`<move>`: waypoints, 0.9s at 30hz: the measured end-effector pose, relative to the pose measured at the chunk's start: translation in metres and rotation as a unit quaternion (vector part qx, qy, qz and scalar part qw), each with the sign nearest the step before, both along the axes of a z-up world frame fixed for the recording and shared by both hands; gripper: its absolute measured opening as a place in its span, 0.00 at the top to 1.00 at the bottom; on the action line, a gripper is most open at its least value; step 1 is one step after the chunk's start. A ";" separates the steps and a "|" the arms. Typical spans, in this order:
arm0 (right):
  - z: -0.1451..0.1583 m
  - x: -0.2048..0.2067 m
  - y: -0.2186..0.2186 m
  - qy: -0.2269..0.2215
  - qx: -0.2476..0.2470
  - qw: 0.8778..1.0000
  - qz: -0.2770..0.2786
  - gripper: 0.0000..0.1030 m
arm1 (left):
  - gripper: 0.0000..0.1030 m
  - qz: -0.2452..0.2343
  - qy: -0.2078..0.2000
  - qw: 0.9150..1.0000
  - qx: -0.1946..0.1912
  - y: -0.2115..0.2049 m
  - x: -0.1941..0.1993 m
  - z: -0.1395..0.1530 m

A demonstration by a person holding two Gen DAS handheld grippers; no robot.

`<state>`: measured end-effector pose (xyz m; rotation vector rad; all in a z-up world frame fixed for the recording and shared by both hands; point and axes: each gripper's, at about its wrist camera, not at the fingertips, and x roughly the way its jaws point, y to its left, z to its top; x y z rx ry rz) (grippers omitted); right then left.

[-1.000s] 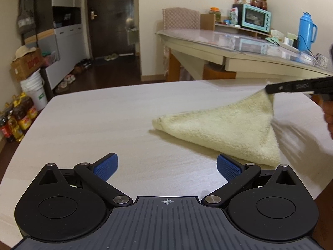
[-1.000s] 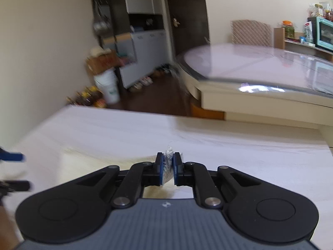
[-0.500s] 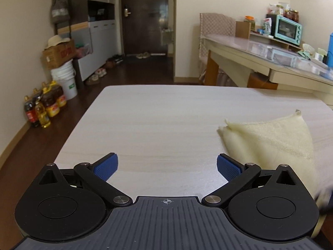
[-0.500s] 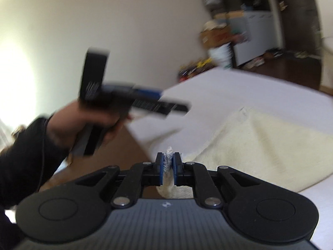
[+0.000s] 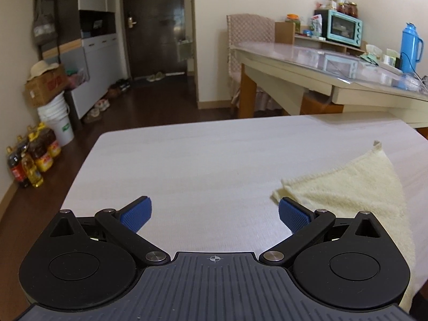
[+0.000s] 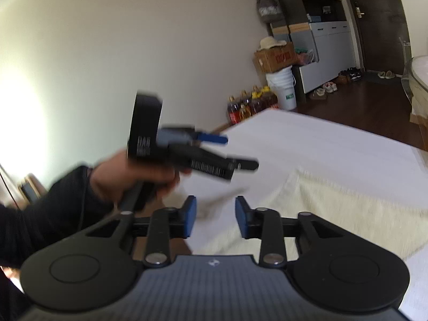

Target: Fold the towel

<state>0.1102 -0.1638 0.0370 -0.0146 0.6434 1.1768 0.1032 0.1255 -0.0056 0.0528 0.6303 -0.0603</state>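
towel (image 5: 355, 192) folded into a triangle, flat on table (image 5: 214, 165) | right gripper (image 6: 215, 218) jaws just opening, nothing between, corner let go to settle | left gripper (image 5: 214, 214) spread wide, empty, clear beside towel

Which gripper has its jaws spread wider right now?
The left gripper: pads far apart over bare table. The right gripper stands narrower, just opened off the towel.

Tabletop (image 5: 200, 160): bare and passable left of the towel (image 5: 361, 187).
Over the towel: left gripper (image 6: 232, 152) crosses.
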 end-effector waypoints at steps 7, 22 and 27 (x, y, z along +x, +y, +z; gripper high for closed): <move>-0.033 0.055 0.053 -0.053 -0.114 0.991 -0.044 0.65 | 0.00 -0.007 0.005 1.000 0.010 -0.003 -0.007 -0.008; -0.061 0.098 0.127 -0.055 -0.154 0.986 -0.032 0.78 | 0.00 -0.006 0.008 1.000 -0.004 0.002 -0.006 -0.016; -0.055 0.092 0.113 -0.058 -0.136 0.988 -0.049 0.97 | 0.00 -0.007 0.009 1.000 -0.002 0.000 -0.005 -0.016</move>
